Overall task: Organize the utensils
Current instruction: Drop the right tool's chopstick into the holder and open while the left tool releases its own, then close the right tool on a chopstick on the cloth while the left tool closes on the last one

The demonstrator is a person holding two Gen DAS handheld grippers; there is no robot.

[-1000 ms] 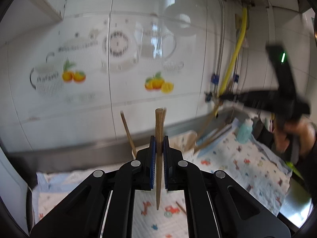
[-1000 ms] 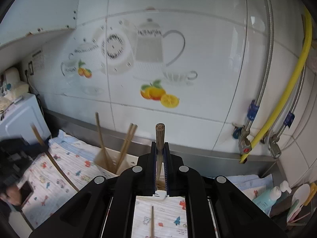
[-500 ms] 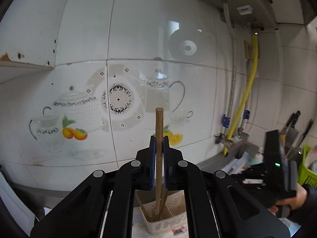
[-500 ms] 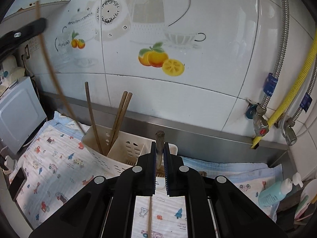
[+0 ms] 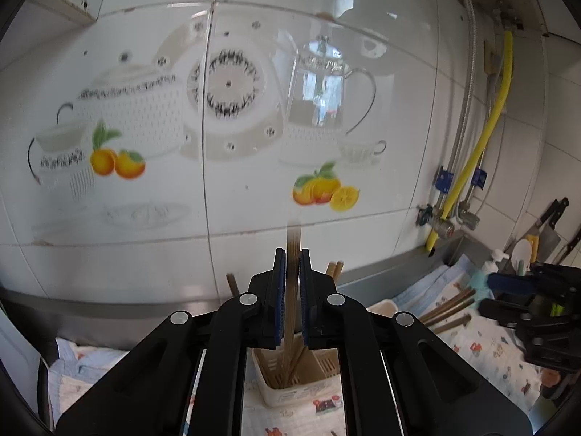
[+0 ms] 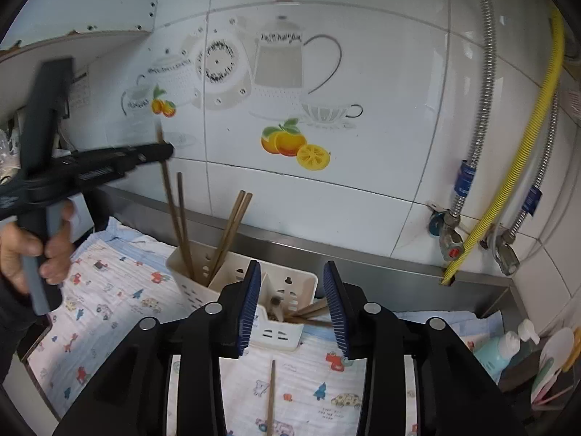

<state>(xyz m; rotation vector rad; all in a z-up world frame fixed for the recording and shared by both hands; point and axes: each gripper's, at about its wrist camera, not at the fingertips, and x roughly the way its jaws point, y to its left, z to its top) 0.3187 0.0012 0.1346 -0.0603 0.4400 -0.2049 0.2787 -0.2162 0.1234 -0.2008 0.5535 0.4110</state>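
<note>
You already have several chopsticks (image 6: 232, 232) standing in the white holder (image 6: 279, 312). Your left gripper (image 5: 289, 290) holds its jaws almost closed on one chopstick (image 5: 292, 239) directly above the holder. Your right gripper (image 6: 292, 305) jaws are opening with nothing between them. One loose chopstick (image 6: 270, 396) lies on the bench cloth (image 6: 120, 290) in front of the holder.

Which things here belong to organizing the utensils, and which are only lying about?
Belong to the job:
chopstick between left gripper pads
white holder
loose chopstick on the cloth

Lying about:
soap bottle
yellow hose
knives
</note>
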